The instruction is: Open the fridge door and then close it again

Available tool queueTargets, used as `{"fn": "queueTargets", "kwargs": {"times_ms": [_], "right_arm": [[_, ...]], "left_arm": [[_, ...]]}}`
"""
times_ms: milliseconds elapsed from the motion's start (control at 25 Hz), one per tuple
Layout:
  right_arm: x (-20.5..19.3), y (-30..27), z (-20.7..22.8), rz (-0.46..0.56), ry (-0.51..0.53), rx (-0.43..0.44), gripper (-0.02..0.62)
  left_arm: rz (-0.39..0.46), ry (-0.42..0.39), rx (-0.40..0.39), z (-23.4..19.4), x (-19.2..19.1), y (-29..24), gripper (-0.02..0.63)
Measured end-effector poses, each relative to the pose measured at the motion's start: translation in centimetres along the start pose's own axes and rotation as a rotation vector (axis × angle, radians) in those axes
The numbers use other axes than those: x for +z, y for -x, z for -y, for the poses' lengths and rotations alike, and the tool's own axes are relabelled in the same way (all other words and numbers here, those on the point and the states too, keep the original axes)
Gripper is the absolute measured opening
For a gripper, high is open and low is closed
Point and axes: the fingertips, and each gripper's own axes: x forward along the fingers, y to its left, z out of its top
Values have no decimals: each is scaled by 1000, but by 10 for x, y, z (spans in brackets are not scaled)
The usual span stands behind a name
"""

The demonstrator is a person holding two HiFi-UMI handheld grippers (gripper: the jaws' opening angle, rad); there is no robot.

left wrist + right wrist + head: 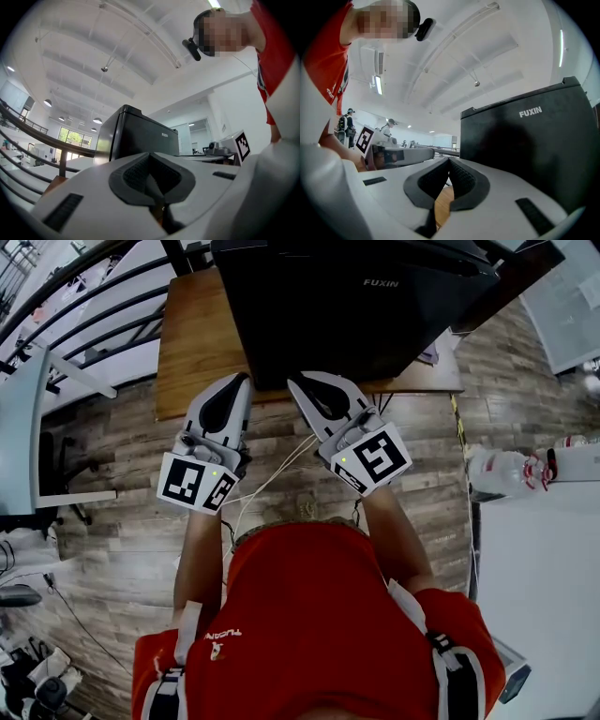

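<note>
Left gripper [246, 379], right gripper [292, 382]: jaws together

Laid throughout with grey-brown wood planks [112, 549] for a floor. Furnished with a brown wooden desk [192, 343] at the top of the head view, and fenced beyond it by a dark curved railing [65, 142]. Bordered at right by a white surface [534, 615] carrying a clear plastic bottle [502, 472]. Roofed by a high white ceiling [117, 47] with round hanging lamps [97, 120] and a lit strip light [378, 85]. Brightened at far left by tall windows [72, 136] showing green outside; closed in elsewhere by white walls [229, 103].
</note>
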Motion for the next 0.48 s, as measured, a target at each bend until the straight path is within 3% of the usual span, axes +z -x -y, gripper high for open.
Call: {"fn": "queueTargets", "kwargs": {"times_ms": [480], "right_arm": [[-1, 3, 1, -5, 2, -6, 25]], "left_arm": [[3, 4, -4, 3, 0, 0, 9]]}}
